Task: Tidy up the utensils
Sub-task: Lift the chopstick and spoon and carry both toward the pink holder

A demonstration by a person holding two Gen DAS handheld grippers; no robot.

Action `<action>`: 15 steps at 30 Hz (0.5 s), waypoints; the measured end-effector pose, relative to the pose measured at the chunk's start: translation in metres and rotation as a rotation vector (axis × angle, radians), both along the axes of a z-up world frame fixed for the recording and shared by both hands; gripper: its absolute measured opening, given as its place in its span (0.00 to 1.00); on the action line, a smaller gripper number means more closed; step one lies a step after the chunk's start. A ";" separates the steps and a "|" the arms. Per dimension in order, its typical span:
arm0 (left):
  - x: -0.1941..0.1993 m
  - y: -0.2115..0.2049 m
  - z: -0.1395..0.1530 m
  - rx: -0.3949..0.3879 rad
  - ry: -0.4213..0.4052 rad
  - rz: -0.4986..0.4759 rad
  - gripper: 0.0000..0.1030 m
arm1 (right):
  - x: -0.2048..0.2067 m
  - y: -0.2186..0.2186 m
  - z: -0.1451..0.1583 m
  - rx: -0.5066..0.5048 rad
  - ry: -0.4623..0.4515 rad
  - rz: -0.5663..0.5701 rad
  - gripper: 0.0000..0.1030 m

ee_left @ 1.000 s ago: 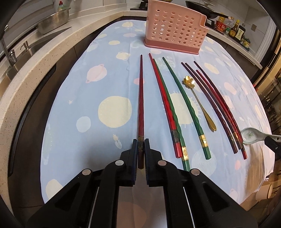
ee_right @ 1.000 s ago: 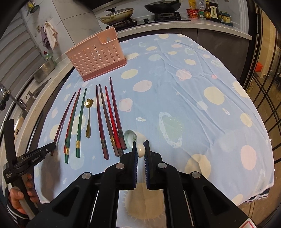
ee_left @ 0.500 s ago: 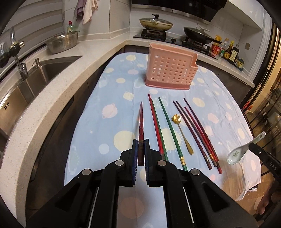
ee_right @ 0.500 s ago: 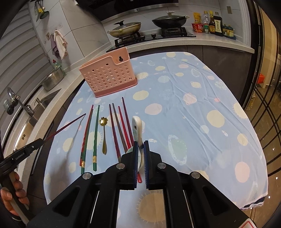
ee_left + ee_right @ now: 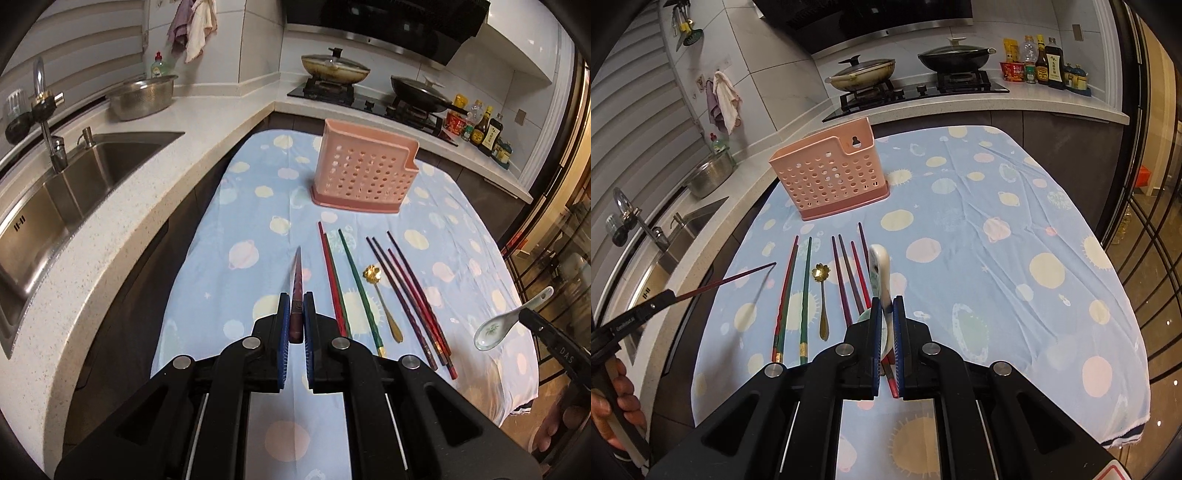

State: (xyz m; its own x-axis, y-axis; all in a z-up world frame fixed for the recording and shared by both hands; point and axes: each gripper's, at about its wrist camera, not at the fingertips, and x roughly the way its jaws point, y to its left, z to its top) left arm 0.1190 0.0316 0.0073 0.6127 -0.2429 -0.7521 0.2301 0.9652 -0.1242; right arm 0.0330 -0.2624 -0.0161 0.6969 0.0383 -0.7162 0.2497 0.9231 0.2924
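Kitchen island cloth (image 5: pixel 461 236) lay under both lifted tools. Left gripper (image 5: pixel 294 317) pinched a dark red chopstick (image 5: pixel 297 280) by its end; right gripper (image 5: pixel 886 321) clamped a ceramic spoon (image 5: pixel 880 266). Either might pivot or slip short of the pink caddy (image 5: pixel 364 173)

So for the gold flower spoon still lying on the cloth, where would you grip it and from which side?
Grip the gold spoon on its thin handle near the wider near end, coming down from above with the jaws across the handle. It lies flat, flower bowl toward the pink basket, between the green chopstick and the dark chopsticks, so a side approach looks cramped.
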 end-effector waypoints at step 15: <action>0.034 -0.012 0.070 -0.024 -0.129 -0.034 0.07 | 0.052 -0.016 0.048 -0.025 -0.101 0.014 0.06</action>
